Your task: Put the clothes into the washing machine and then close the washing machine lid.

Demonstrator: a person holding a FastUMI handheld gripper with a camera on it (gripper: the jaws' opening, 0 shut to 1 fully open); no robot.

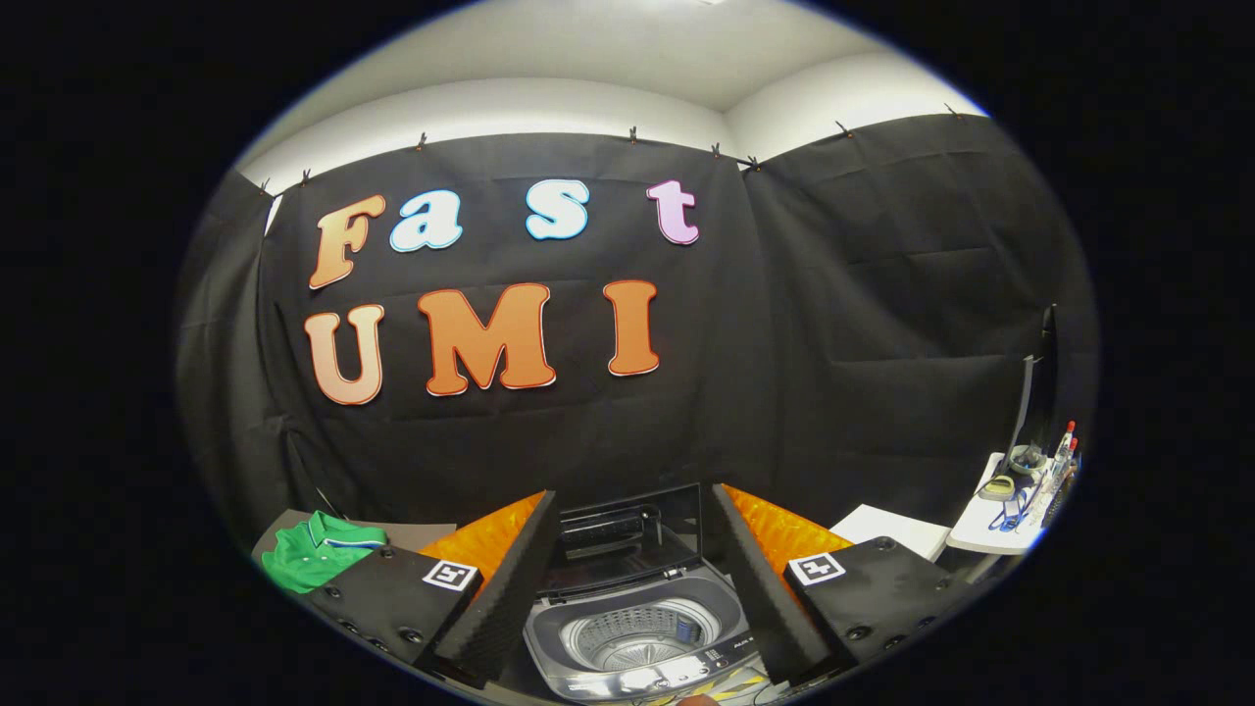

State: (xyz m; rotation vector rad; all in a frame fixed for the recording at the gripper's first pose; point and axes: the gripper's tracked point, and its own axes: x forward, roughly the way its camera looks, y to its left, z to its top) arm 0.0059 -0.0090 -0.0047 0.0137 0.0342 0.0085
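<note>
A grey top-loading washing machine [632, 628] stands just ahead of my fingers, seen through the gap between them. Its dark lid [627, 534] is raised upright at the back, and the round steel drum [637, 635] looks empty. A green polo shirt [319, 551] with a white-striped collar lies on a dark surface left of the machine, beyond my left finger. My gripper [627, 579] is open with nothing between the fingers [490, 579], which have orange sides and black ribbed pads.
A small white table [1005, 520] at the right holds bottles, a blue cord and small items, with a dark monitor behind it. A white board [897, 529] lies just right of the machine. Black cloth walls the booth all around.
</note>
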